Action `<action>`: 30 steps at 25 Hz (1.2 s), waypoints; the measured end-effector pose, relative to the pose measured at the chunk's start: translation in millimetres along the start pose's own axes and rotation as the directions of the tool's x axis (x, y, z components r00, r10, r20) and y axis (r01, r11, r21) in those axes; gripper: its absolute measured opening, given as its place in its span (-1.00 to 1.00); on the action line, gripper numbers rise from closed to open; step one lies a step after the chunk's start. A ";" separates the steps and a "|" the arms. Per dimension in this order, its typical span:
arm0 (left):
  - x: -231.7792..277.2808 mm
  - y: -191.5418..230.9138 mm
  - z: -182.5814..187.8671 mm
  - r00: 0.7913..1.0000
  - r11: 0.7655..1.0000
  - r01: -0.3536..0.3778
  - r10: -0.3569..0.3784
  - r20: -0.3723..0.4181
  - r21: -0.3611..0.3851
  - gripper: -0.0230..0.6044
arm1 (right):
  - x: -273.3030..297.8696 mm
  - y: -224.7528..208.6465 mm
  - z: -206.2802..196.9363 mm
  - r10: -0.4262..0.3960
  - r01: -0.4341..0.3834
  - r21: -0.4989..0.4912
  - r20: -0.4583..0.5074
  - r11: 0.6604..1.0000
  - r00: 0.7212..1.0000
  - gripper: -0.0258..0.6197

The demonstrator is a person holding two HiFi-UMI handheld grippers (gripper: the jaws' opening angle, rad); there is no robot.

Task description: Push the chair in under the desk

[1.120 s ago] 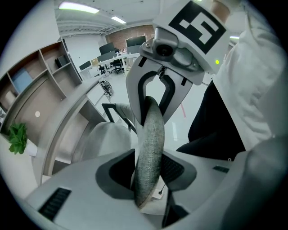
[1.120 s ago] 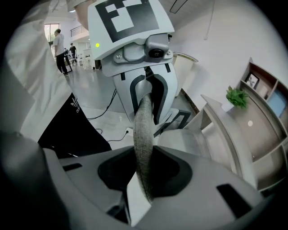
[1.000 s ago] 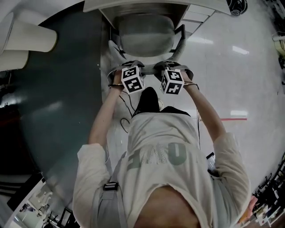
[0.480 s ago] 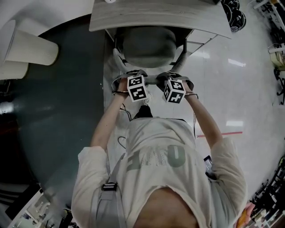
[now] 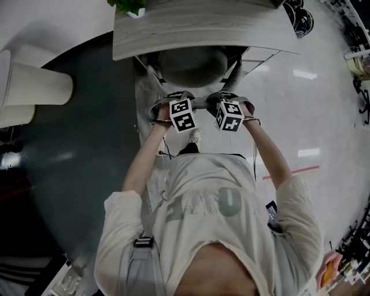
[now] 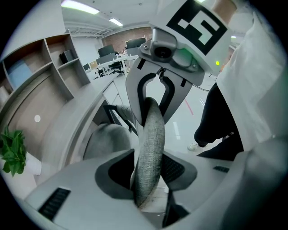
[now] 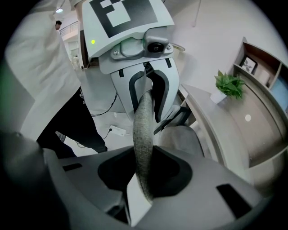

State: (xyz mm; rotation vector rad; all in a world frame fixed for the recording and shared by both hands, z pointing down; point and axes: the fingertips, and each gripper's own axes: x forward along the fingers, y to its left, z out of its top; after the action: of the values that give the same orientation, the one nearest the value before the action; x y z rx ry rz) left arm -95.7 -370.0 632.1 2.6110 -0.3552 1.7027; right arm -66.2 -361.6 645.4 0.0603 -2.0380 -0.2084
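A grey fabric office chair stands at the wooden desk, its seat mostly under the desktop. Its backrest's top edge runs between my two grippers. My left gripper is shut on that padded edge, which stands upright between its jaws. My right gripper clamps the same edge a hand's width away, jaws pressed on the fabric. Each gripper view shows the other gripper, the right gripper and the left gripper, facing it along the backrest. The chair's base is hidden.
A potted plant sits on the desk's left corner, and shelves rise behind it. A white rounded seat stands on the dark carpet at left. A cable and power strip lie on the shiny floor by the person's shoe.
The chair has slid further under the desk, with less of its seat showing. Both grippers and the person have moved toward the desk with it. The plant has come into view.
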 end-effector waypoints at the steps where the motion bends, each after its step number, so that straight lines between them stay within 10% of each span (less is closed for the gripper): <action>1: 1.0 5.7 0.7 1.000 1.000 -0.003 0.003 0.004 0.000 -0.41 | 1.1 -5.7 -0.9 0.001 -0.001 0.000 -0.006 1.000 1.000 -0.63; 17: 21.1 25.4 38.3 0.993 0.993 0.111 -0.109 0.053 -0.039 -0.39 | -10.7 -40.1 -38.6 -0.026 0.025 -0.013 -0.088 1.000 0.996 -0.61; 30: 6.1 19.8 41.7 0.999 0.998 -0.025 0.023 -0.023 -0.061 -0.45 | -20.3 -33.9 -34.2 0.001 0.015 0.108 -0.145 0.994 0.989 -0.55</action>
State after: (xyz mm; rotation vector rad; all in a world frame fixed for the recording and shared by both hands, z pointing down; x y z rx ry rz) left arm -59.5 -395.7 618.1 2.5539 -0.4326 1.6978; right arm -28.1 -396.4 636.9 0.1466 -1.9028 -0.0947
